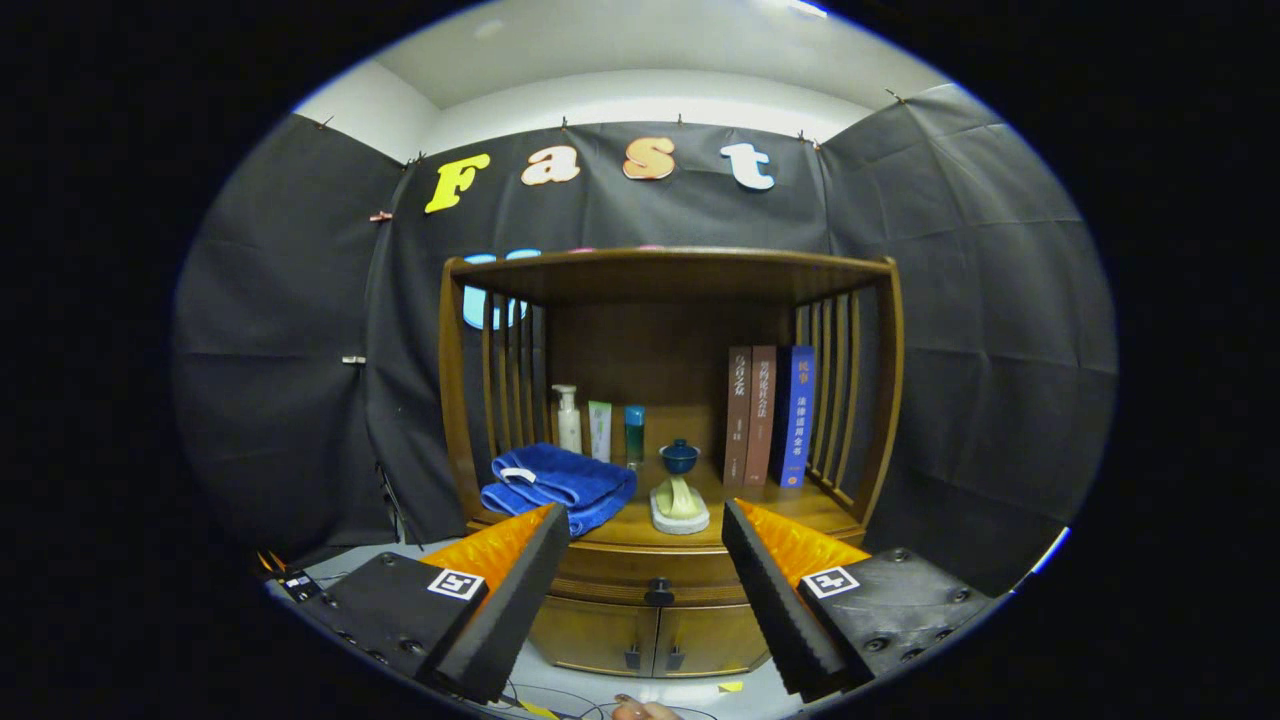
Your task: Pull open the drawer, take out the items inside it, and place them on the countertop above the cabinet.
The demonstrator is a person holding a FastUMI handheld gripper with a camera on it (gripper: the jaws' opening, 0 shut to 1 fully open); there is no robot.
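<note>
The tongs (645, 590) gape wide and empty, framing the shut, curved wooden drawer (650, 572) under the counter (800, 505) at twelve o'clock; rigid and likely smooth-sliding, it is best pinched by its small dark knob (658, 592).

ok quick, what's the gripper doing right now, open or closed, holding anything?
Gripper: open, holding nothing; fingers spread either side of the closed drawer's knob, which lies beyond them.
</note>
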